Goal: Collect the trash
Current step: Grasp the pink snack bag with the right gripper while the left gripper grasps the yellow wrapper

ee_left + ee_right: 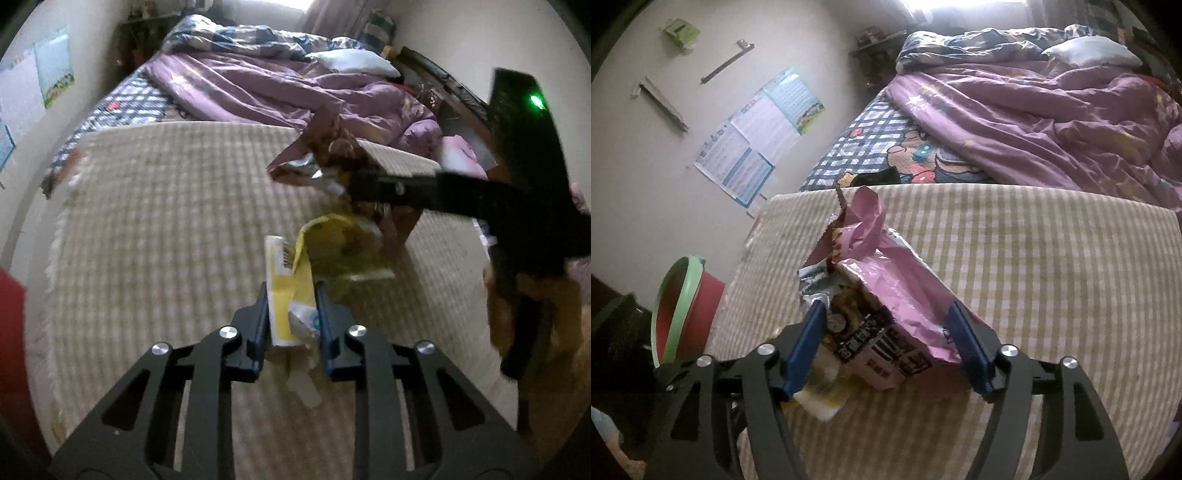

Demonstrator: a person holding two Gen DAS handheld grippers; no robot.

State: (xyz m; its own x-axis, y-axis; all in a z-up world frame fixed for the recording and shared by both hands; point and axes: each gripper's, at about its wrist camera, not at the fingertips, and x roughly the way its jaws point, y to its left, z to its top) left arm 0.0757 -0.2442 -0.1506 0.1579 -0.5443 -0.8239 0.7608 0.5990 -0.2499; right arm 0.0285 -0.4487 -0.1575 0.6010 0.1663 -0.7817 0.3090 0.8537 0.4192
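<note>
On the checked bedspread (1034,258), the left tongs (291,314) pinch a yellow wrapper (284,295); the right tongs (886,343) stand wide around a pink snack bag (886,295) — light, crinkly, probably slippery — best gripped mid-fold.

Bedroom, as I see it: bed (1015,266) w/ beige checked cover, rumpled purple quilt (1052,122) + white pillow (1089,51) behind. Pale wall (646,184) on left w/ posters (757,136). Bright window (960,7) at far end; light dim elsewhere.
</note>
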